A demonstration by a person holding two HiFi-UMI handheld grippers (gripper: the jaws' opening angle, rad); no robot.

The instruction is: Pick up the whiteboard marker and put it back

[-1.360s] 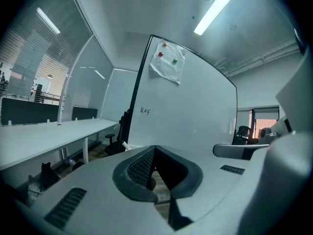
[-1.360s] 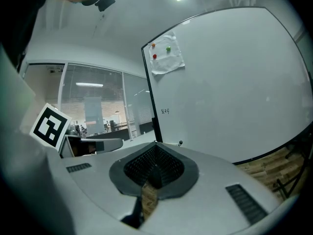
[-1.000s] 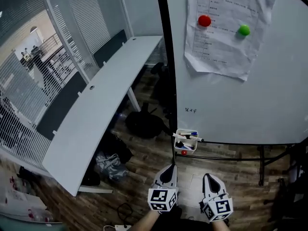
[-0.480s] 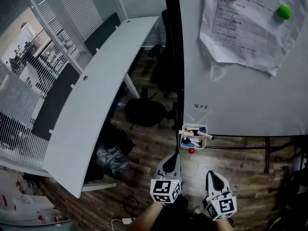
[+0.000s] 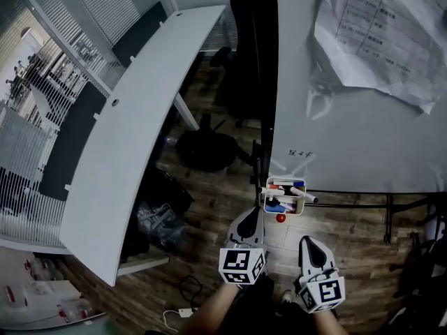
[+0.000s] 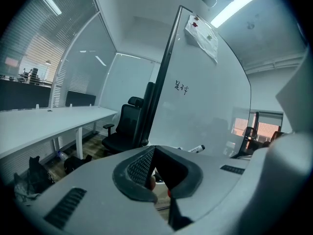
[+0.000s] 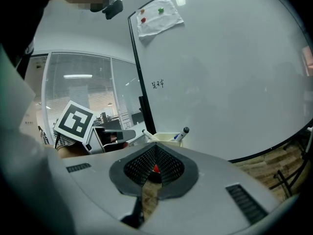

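I am finding nothing I can read: the small handwritten scribble (image 5: 301, 154) on the whiteboard (image 5: 349, 131) and the print on the paper sheet (image 5: 384, 33) are coming through too small.

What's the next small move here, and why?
Probably open the right gripper and ease it toward the marker jutting from the holder on the whiteboard's lower edge. It and the left gripper are shut, empty and short of the holder.

The right gripper (image 7: 155, 152) is held with jaws pressed together, empty. Beyond it, a whiteboard marker (image 7: 181, 133) is propped in a white holder (image 7: 164, 137) against the whiteboard (image 7: 220, 72).
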